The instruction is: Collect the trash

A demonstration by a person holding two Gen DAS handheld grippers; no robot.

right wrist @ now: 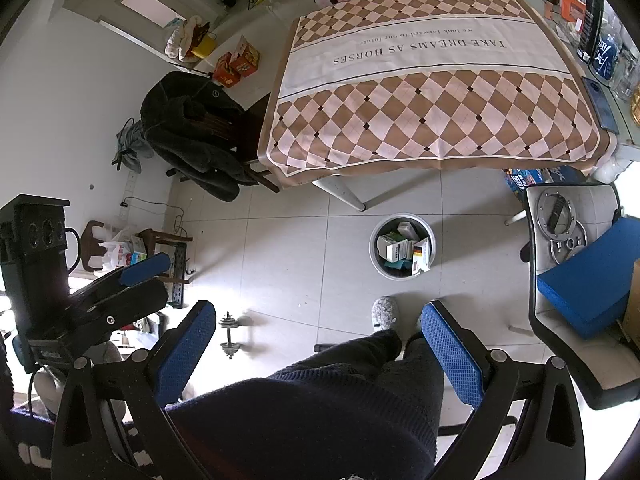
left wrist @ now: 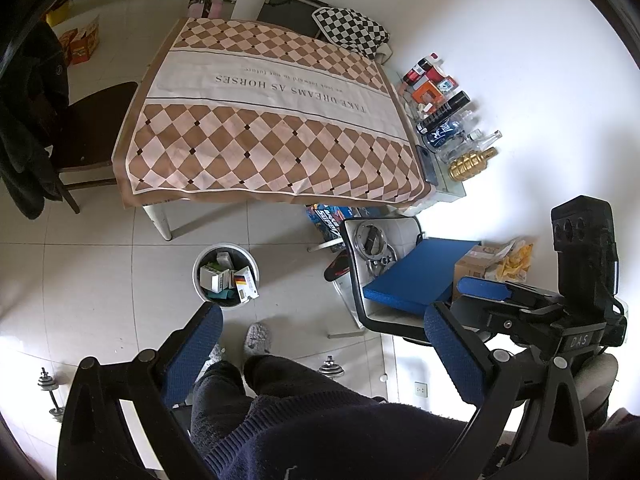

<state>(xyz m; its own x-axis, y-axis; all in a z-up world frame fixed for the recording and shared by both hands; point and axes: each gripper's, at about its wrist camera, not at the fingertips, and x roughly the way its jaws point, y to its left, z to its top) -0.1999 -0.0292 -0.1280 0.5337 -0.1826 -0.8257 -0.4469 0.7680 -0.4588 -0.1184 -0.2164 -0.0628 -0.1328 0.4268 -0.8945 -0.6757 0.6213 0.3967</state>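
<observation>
A round white trash bin (left wrist: pixel 224 246) stands on the tiled floor in front of the table, holding several small cartons (left wrist: pixel 224 278). The right wrist view shows the same bin (right wrist: pixel 374 258) and its cartons (right wrist: pixel 400 248). My left gripper (left wrist: pixel 324 344) is open and holds nothing, raised above the person's legs just short of the bin. My right gripper (right wrist: pixel 320 340) is also open and holds nothing, held at a similar height beside it. Neither touches the bin.
A table with a brown checkered cloth (left wrist: pixel 260 128) lies beyond the bin, bottles and boxes (left wrist: pixel 440 108) lining its right edge. At the right, a chair carries a blue foam board (left wrist: pixel 420 276). A jacket drapes a dark chair (right wrist: pixel 192 136). Dumbbells (right wrist: pixel 230 336) and slippered feet (right wrist: pixel 384 312) occupy the near floor.
</observation>
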